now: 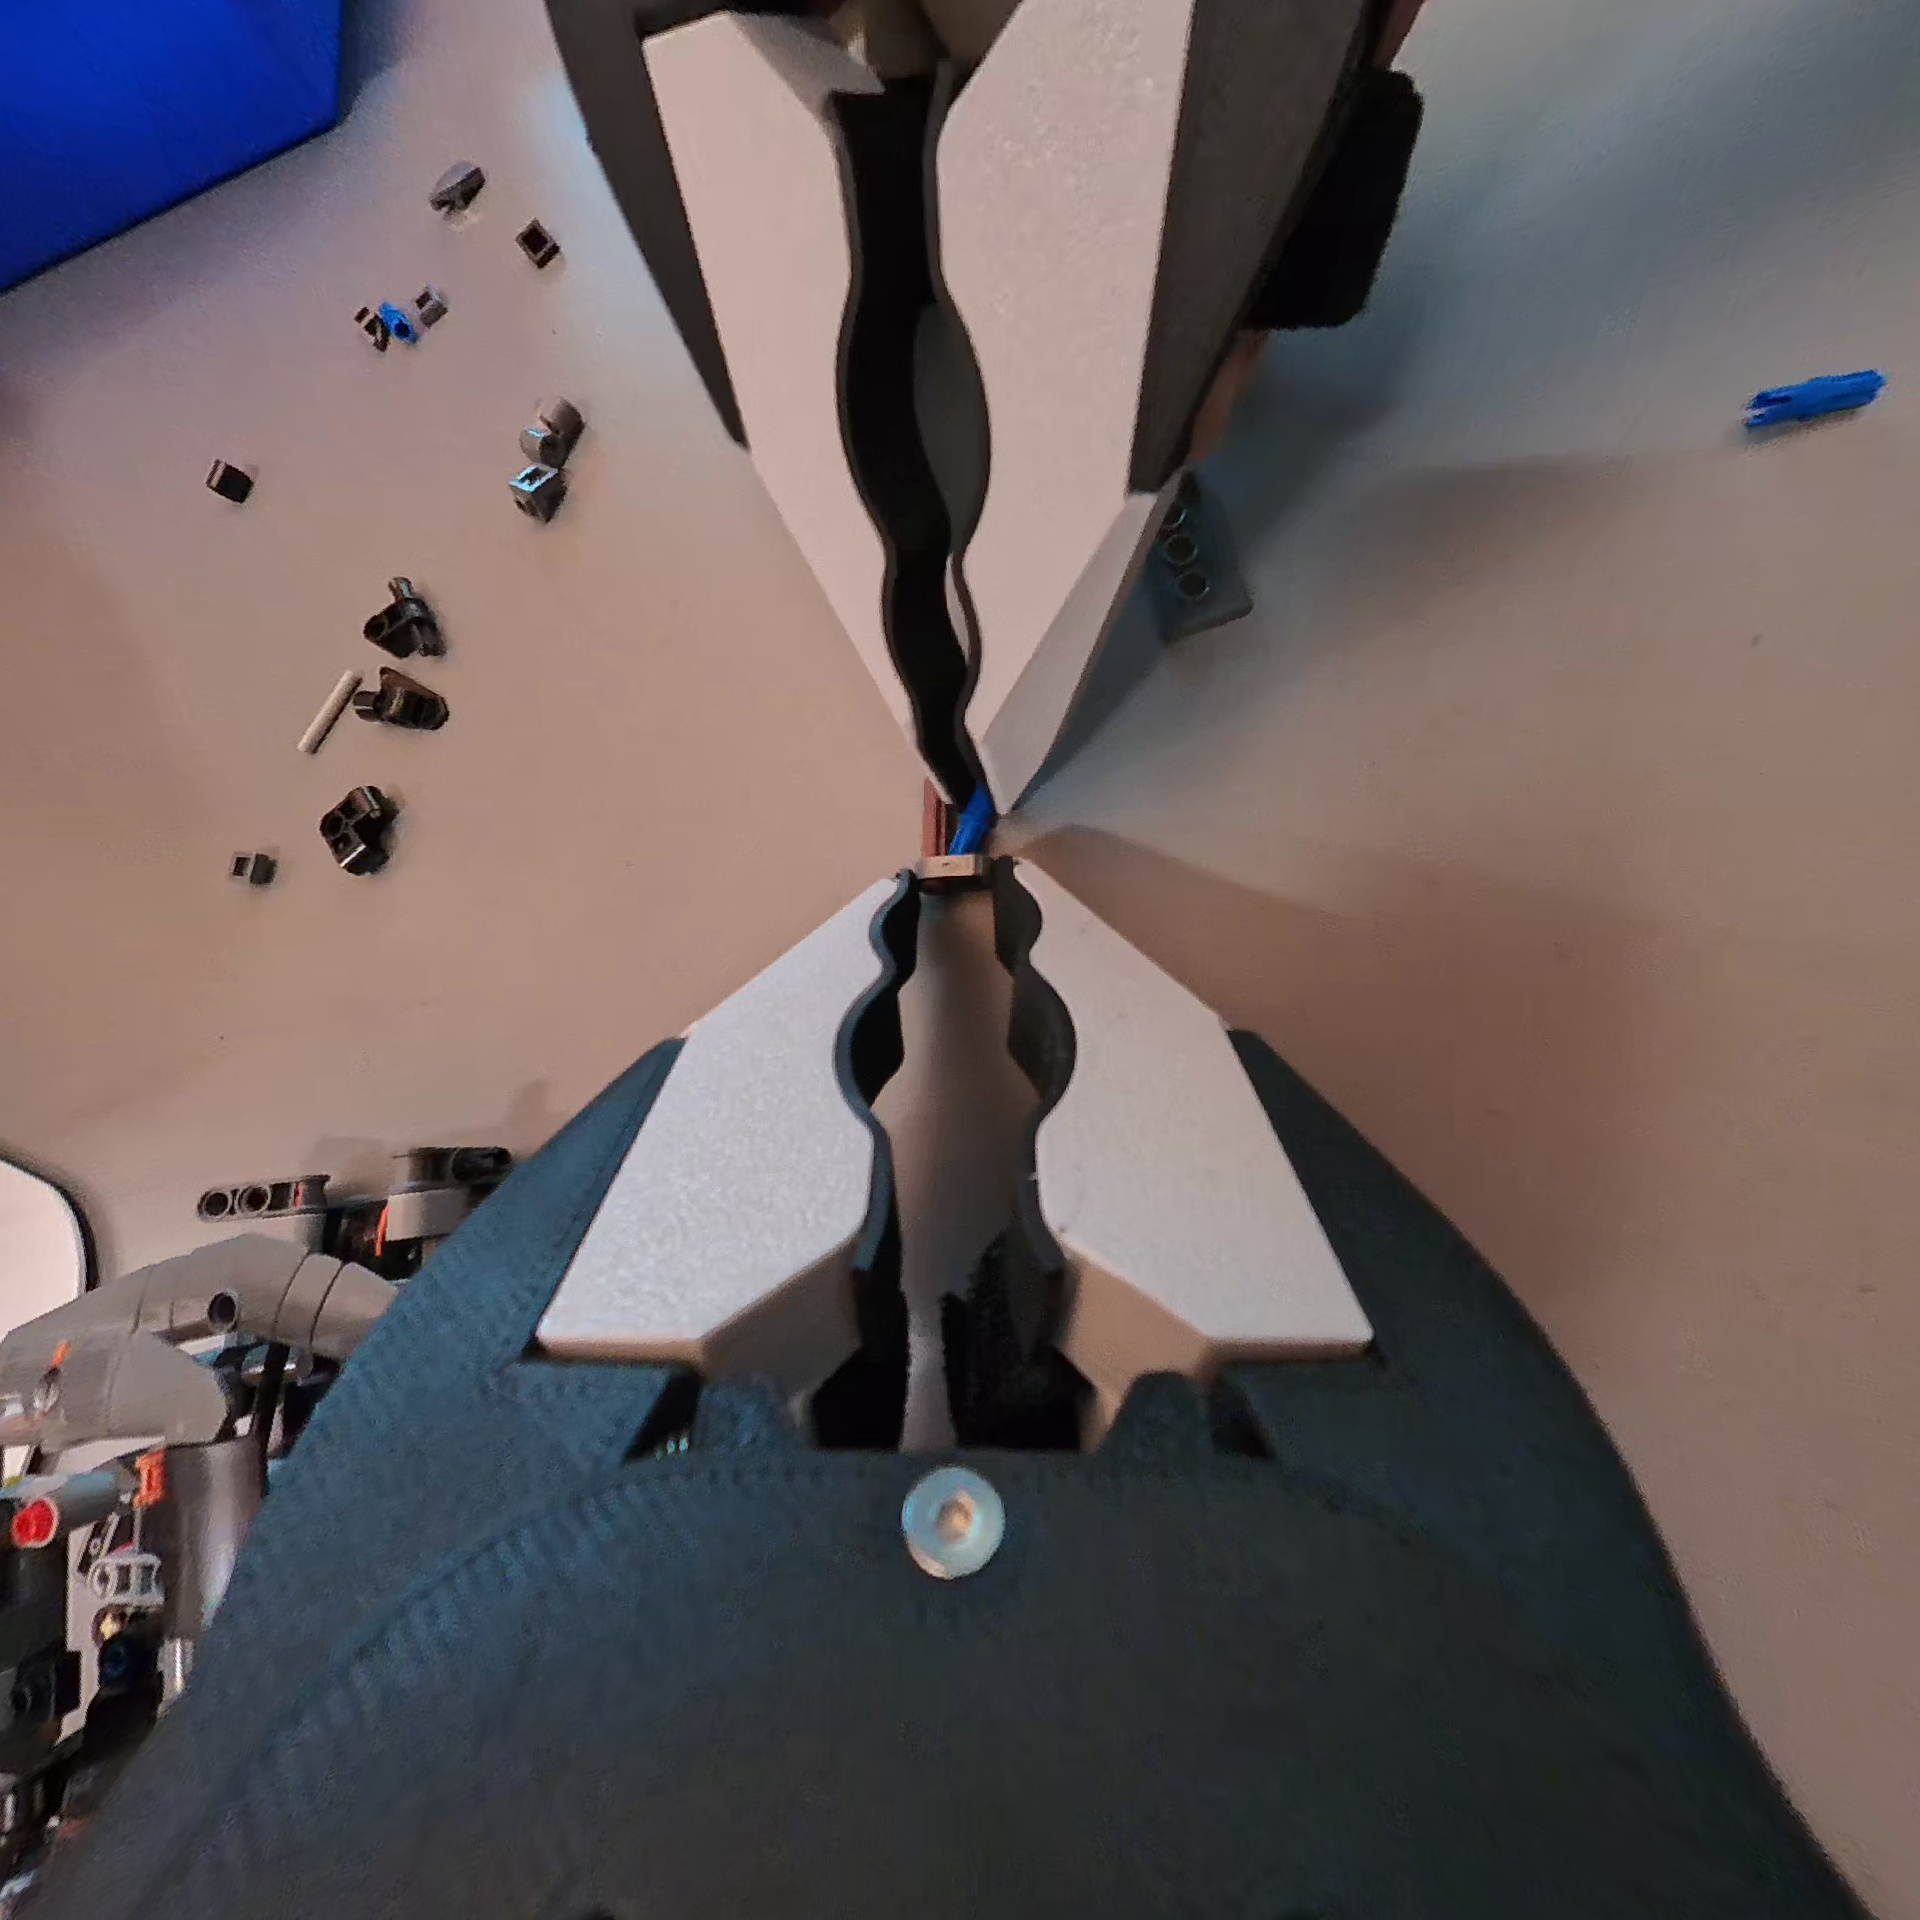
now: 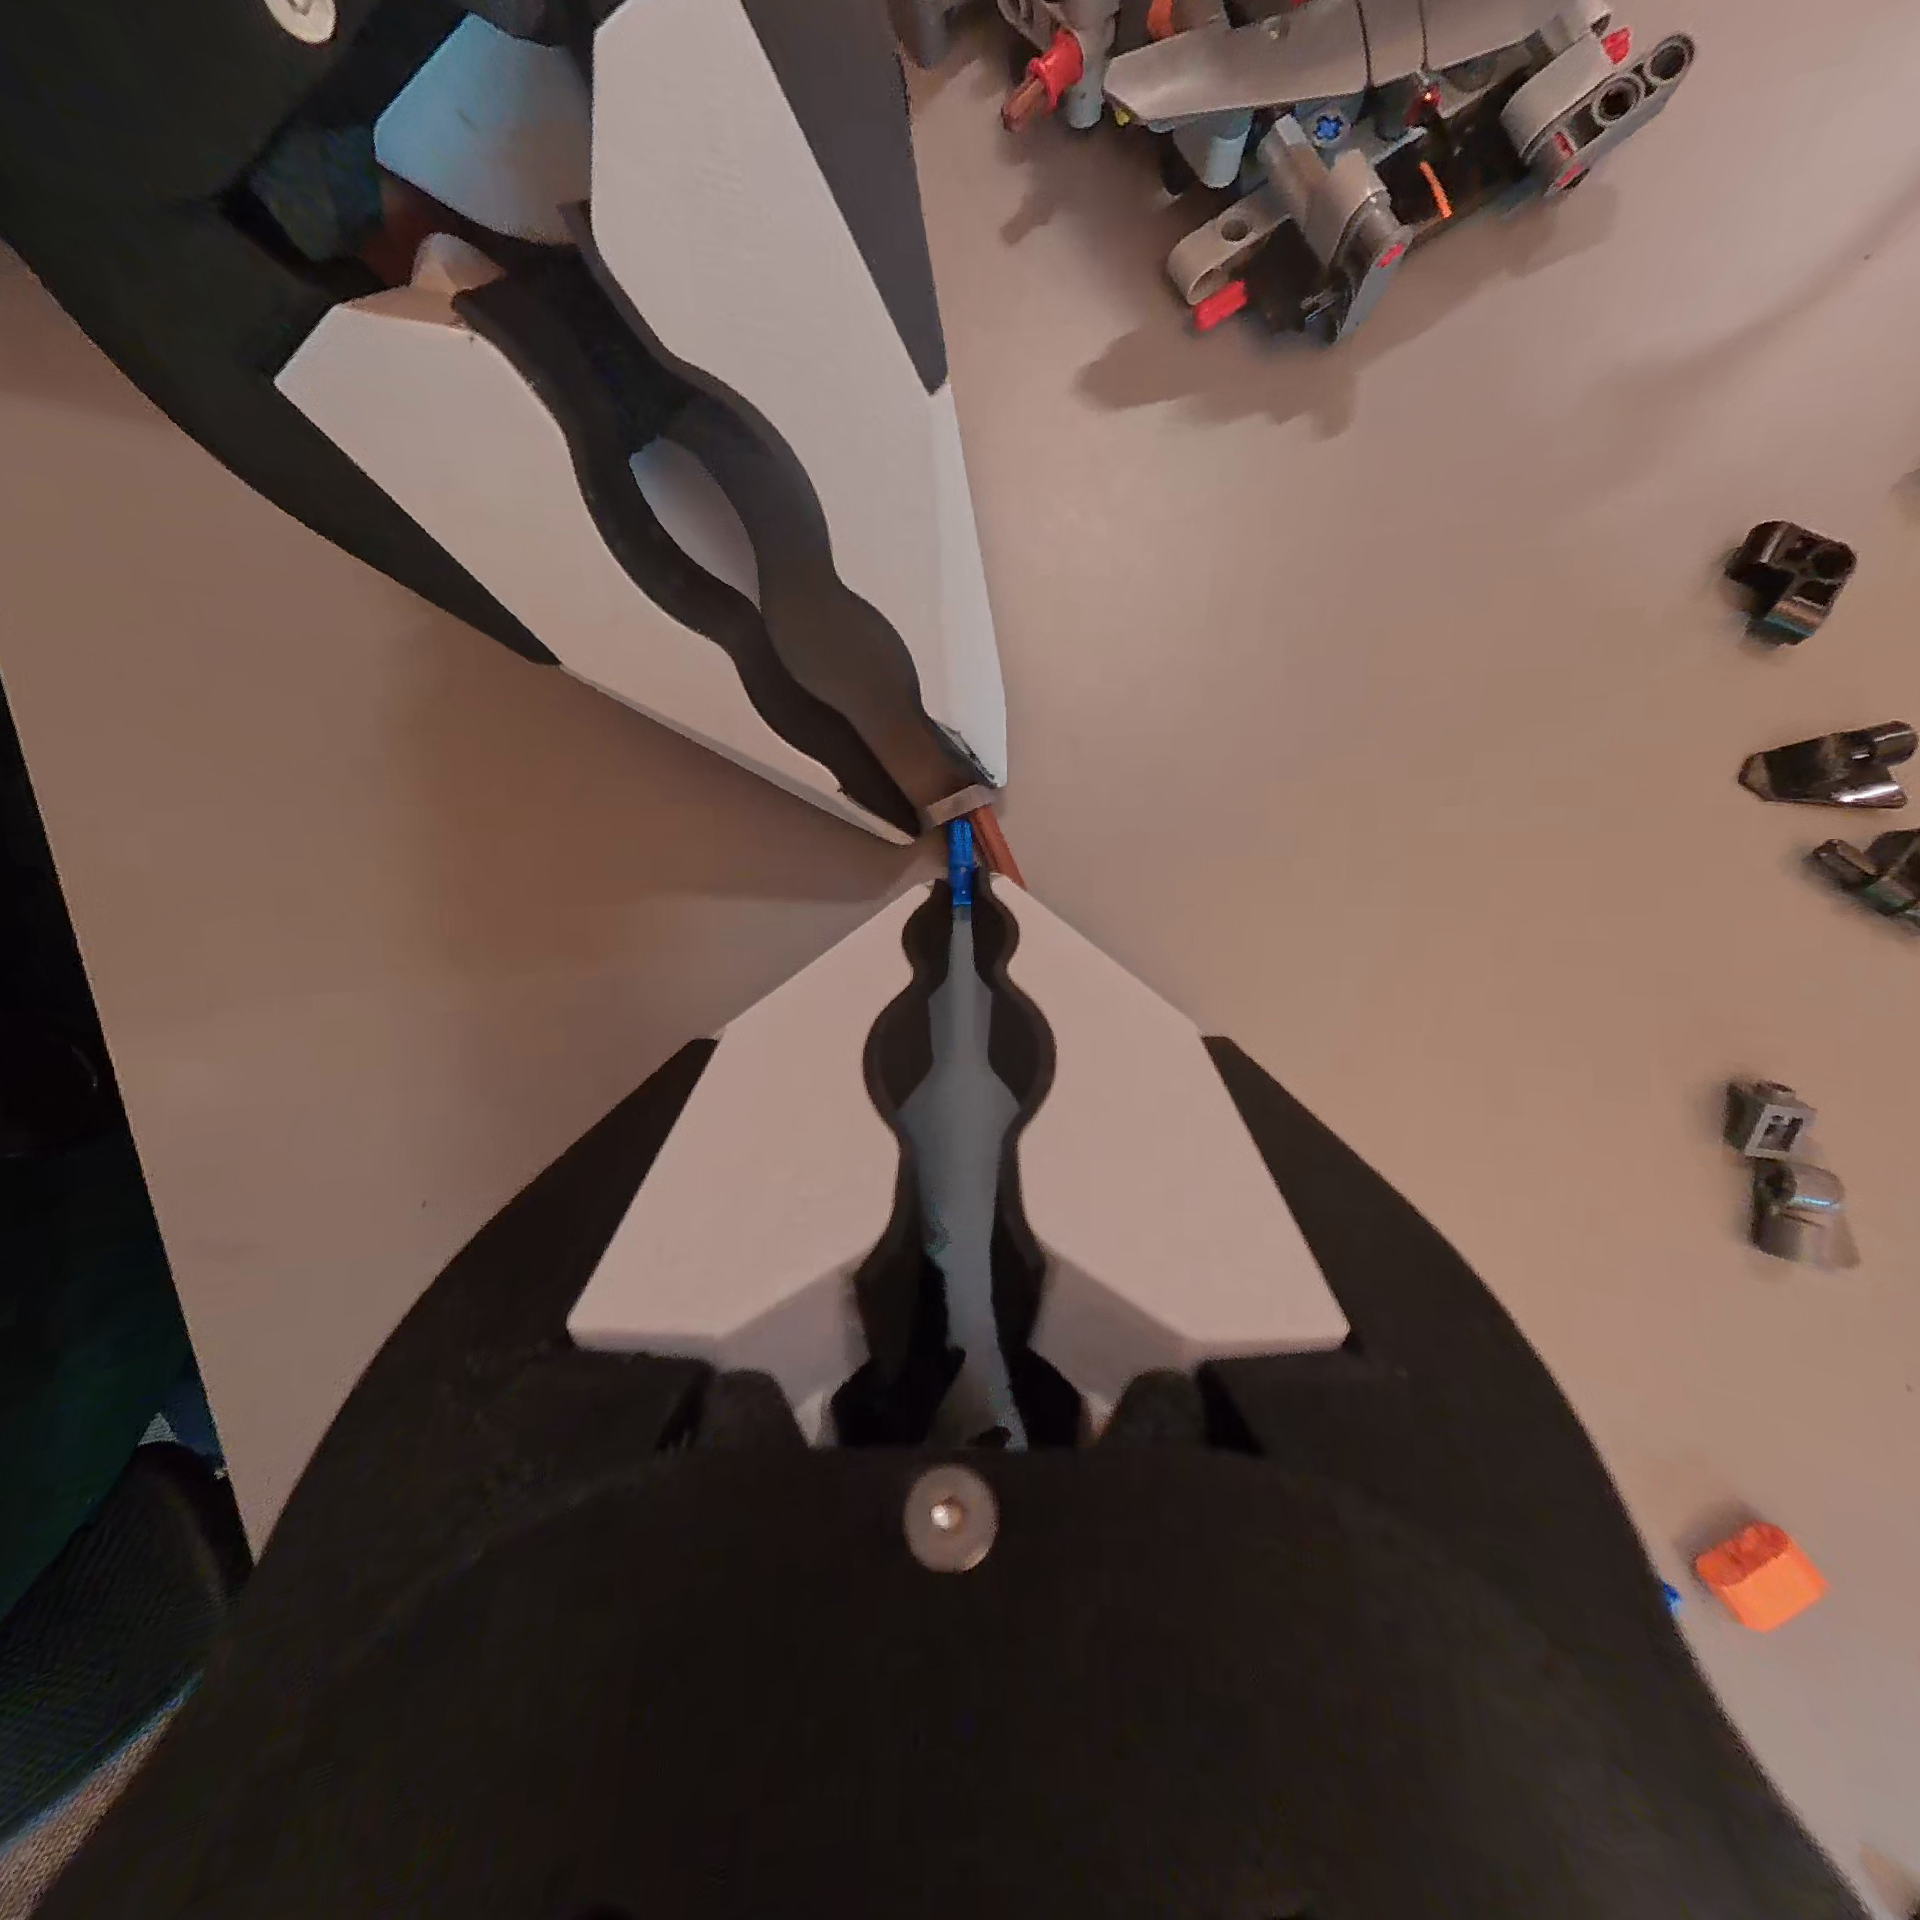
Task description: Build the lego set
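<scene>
We have the left gripper [image 1: 954, 871] clenched on a small grey piece [image 1: 951, 869] at the centre of its frame, and the right gripper [image 2: 963, 891] clenched on a blue pin [image 2: 962, 854], tip to tip above the table [image 2: 1351, 831]. The pin's long axis runs straight up the frame toward the grey piece just beyond it; whether they touch we cannot tell. A brown piece [image 2: 1008, 854] sits beside them. The half-built model [image 2: 1382, 135] lies upper right, well apart.
</scene>
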`<state>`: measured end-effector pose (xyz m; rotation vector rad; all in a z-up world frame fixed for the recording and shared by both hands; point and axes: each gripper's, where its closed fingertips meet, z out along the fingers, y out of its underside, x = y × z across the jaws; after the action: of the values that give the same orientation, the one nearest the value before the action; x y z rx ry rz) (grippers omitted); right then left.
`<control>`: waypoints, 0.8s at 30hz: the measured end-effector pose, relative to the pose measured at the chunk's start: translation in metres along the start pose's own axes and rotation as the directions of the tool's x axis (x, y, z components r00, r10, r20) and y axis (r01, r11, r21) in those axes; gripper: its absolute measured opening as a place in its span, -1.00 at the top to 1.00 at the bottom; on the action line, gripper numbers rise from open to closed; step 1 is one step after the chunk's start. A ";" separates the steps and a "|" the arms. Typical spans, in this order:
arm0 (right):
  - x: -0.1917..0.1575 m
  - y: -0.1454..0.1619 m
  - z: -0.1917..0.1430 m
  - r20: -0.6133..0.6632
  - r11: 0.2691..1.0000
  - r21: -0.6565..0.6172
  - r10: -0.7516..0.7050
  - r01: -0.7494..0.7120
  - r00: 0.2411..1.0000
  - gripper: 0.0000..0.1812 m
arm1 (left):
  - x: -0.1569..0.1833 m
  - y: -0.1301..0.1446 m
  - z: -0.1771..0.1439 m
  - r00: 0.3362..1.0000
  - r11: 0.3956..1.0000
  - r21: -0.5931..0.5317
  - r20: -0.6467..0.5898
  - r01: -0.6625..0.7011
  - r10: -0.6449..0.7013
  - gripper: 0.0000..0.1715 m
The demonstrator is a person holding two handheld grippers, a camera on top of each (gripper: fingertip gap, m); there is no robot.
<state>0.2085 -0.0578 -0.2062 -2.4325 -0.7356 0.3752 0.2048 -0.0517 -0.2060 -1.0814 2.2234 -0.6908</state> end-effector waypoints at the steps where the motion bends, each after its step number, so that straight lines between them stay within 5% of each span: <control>1: -0.001 0.000 0.000 0.012 1.000 0.003 -0.003 0.003 1.000 0.99 | 0.000 0.000 0.000 1.000 1.000 0.000 -0.001 0.001 -0.001 0.85; 12: -0.001 -0.001 0.001 0.070 0.992 0.040 -0.122 0.119 0.990 0.99 | 0.000 0.001 0.000 0.999 1.000 0.014 -0.038 0.006 -0.005 0.85; 24: 0.001 -0.004 0.002 -0.154 0.941 0.016 -0.332 0.338 0.931 1.00 | -0.001 0.003 -0.001 0.986 0.993 0.019 -0.124 0.116 -0.113 0.85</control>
<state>0.2066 -0.0535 -0.2053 -2.2109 -1.0419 0.0710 0.2032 -0.0497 -0.2070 -1.1896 2.2617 -0.8544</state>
